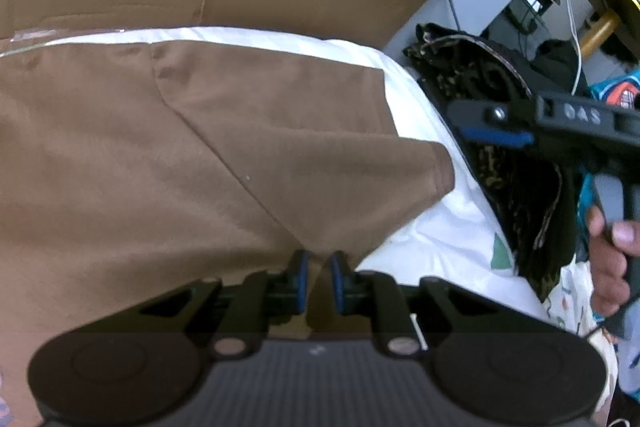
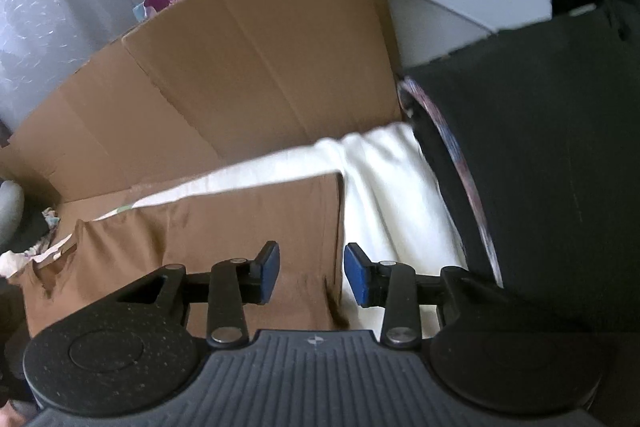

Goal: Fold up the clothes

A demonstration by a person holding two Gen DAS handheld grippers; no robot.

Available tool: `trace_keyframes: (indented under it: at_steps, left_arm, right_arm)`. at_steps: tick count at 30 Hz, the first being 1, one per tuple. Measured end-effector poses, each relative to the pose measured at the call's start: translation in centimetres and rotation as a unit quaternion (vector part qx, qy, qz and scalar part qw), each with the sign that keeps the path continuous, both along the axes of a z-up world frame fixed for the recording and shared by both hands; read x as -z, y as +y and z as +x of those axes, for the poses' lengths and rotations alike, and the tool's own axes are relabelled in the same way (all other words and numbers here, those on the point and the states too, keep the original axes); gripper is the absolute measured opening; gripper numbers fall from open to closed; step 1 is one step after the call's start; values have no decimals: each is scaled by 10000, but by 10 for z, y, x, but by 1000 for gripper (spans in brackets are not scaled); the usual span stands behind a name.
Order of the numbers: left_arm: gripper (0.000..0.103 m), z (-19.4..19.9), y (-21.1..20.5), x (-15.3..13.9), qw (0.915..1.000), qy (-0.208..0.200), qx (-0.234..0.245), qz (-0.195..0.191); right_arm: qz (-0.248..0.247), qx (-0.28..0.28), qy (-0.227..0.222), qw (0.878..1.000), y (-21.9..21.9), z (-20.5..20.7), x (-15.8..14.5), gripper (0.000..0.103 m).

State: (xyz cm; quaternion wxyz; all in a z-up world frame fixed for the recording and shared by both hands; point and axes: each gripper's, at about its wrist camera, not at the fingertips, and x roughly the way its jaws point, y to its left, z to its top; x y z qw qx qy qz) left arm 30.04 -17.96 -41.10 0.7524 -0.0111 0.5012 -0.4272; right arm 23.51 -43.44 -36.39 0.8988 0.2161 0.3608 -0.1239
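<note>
White bedding (image 1: 432, 227) covers the surface we work on, with a cardboard sheet (image 2: 248, 67) propped behind it and a dark patterned cloth (image 1: 512, 163) heaped at the right edge. On the bedding lies the brown garment (image 1: 160, 147) — soft, matte knit, partly folded, a diagonal seam running across it and a hemmed sleeve end (image 1: 436, 171) jutting toward the right.

Our left gripper (image 1: 319, 273) pinches a ridge of this brown cloth near its lower edge; the blue pads are nearly together with fabric rising between them. Our right gripper (image 2: 312, 269) stands parted over the garment's straight right edge, with no cloth caught between its pads; that edge runs away from us between the pads. From the left camera, the right gripper sits off to the right of the sleeve, over the dark cloth.

We judge the coming move turns on that edge: it lies just below and ahead of the right gripper, the nearer one — its long axis pointing toward the cardboard.
</note>
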Motion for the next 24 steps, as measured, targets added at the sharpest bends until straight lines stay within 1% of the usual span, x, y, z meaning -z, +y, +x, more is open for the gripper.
trace_keyframes:
  at_steps: [7,14,17,20,24]
  left_arm:
    - [14,4,5,5,9990,250,-307,-197]
    - [13,4,7,7,9981,353,-411,-290]
    - [13,5,8,8,9979,381,-411,-322]
    - [13,6,7,9,9978,396,-413,-335]
    - [13,6,7,10,9977,410,-419,-349]
  right_arm:
    - [-35,-94,221,9997,-10,34,16,43]
    - [-75,-15,582,9983,-14,60,38,43]
    - [-17,-66,652,9978,-17,70,44,43]
    - [-9,0,670,9978,-20,79,45,43]
    - [-166,-7,648,9978,-21,92,44,42]
